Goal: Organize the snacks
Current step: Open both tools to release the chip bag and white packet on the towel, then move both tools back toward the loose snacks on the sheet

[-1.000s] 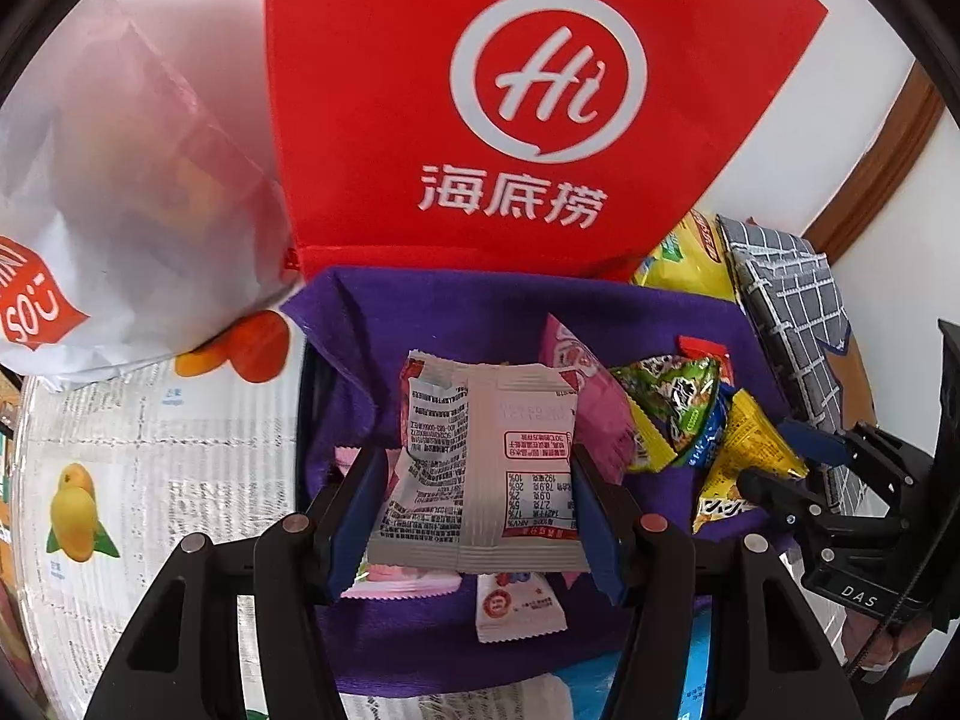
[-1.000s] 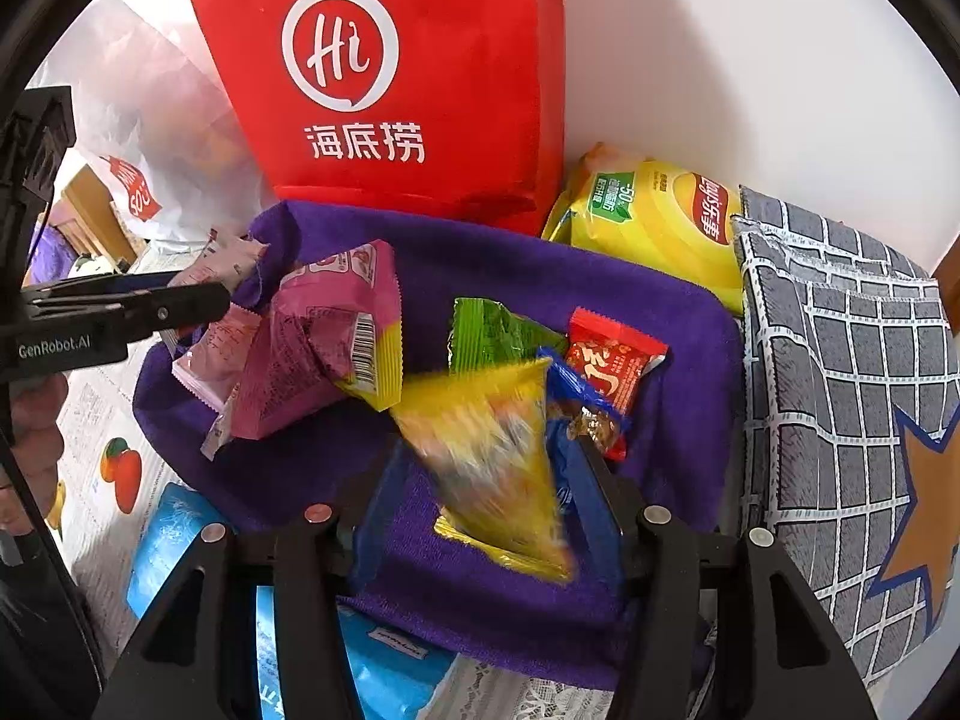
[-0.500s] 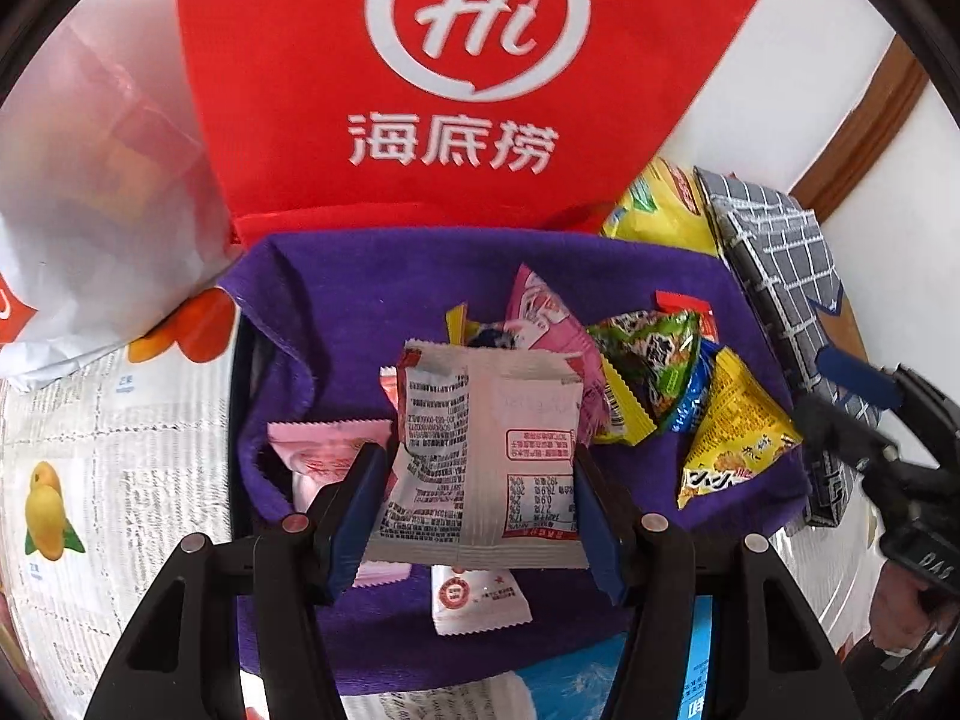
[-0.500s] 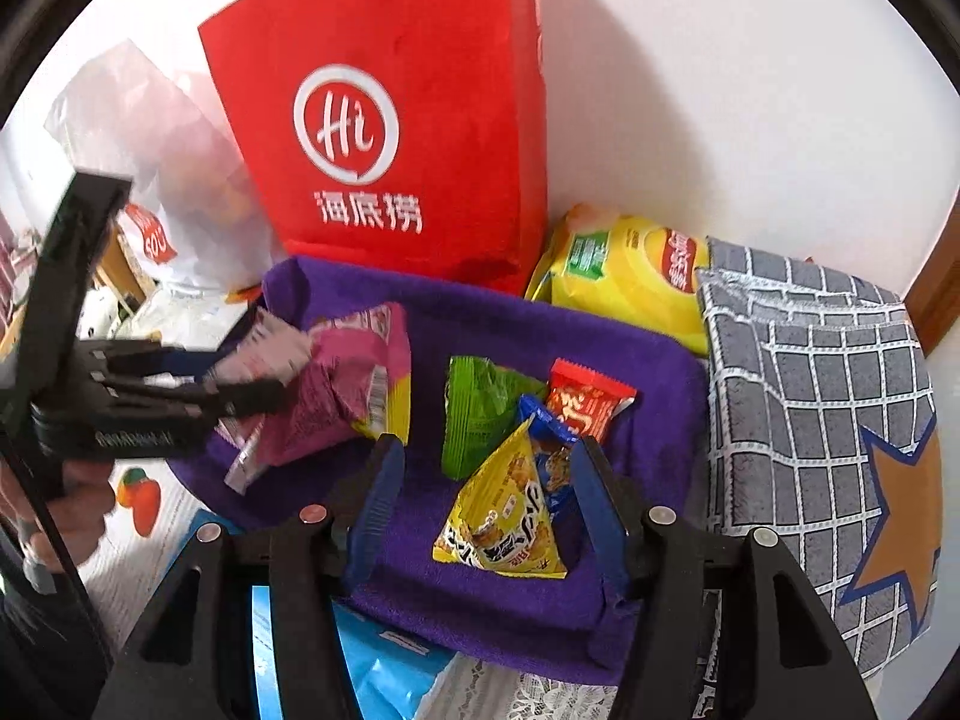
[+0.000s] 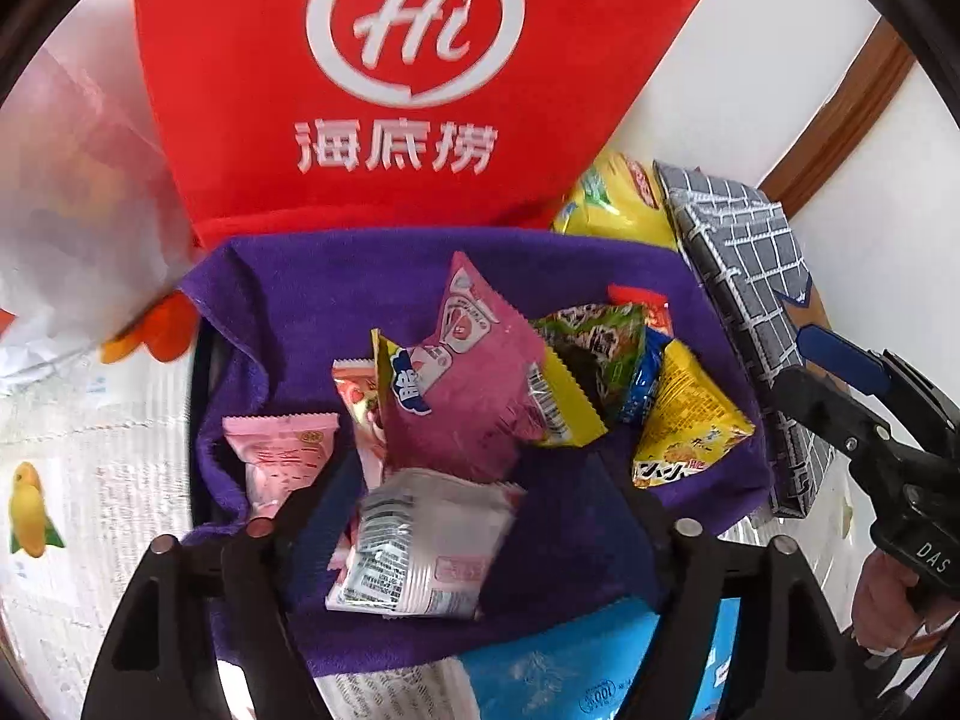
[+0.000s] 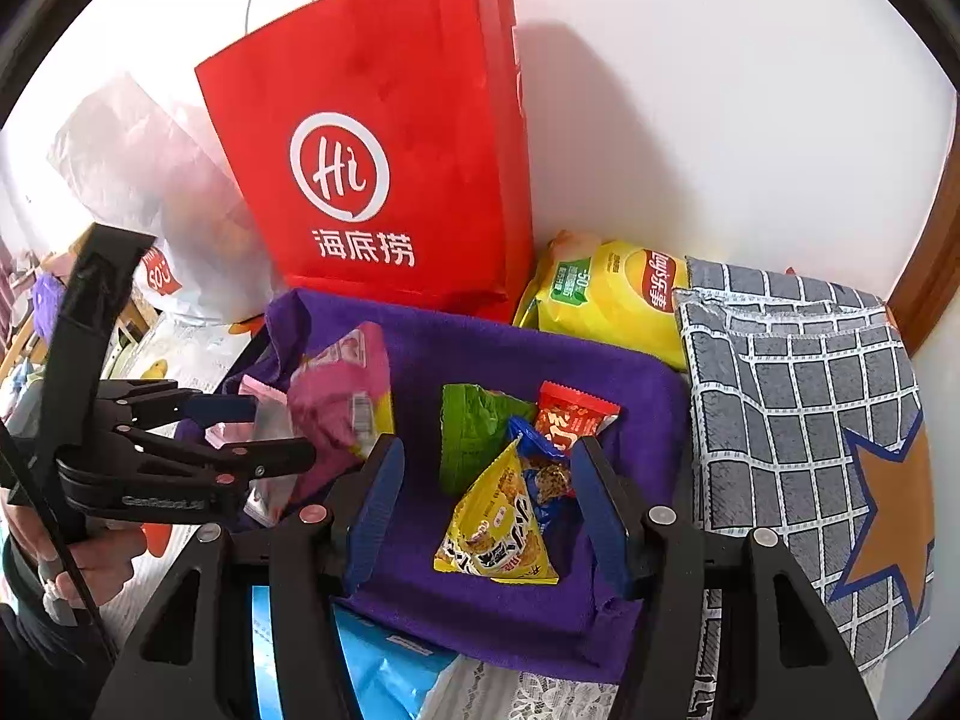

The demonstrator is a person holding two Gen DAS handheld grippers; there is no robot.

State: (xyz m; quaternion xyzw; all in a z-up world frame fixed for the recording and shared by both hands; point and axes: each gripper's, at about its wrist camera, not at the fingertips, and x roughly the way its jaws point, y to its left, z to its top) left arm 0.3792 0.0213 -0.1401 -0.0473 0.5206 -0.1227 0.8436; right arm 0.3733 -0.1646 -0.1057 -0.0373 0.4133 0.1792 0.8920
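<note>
So the left gripper [image 5: 480,516] has its jaws spread wide with nothing pinched. A white packet [image 5: 423,546] covered in small print sits between them, tilted and blurred, looking like it's dropping or just landed on the purple cloth [image 5: 336,282] that lines the tray. I can't tell if it's touching the left finger.

Right gripper [image 6: 486,504] is the same deal: jaws apart, empty, hanging over the near right part of the cloth. Right between its fingers lies a yellow triangular snack bag [image 6: 498,534], not gripped, flat on the cloth.

Moving out from there, the pile is sorting itself into two groups. On the left side there's the pinkish stuff: a big pink bag [image 5: 474,378] leaning on a small pink packet [image 5: 282,450]. On the right, just behind the yellow one, a green bag [image 6: 474,438], a blue wrapper [image 6: 534,450] and a small red packet [image 6: 570,414], all bunched up touching each other.

Outside the tray: red paper bag [image 6: 384,138] against the wall, a yellow chip bag [image 6: 606,300] beside it, a grey grid-pattern cloth [image 6: 792,390] to the right, and a blue pack [image 6: 384,672] at the near edge.

My read: this is a drop-off step. Next is probably grabbing another loose snack; that blue pack and the chip bag are the obvious leftovers. Crinkly wrappers slip, so pinch the sealed edge.
</note>
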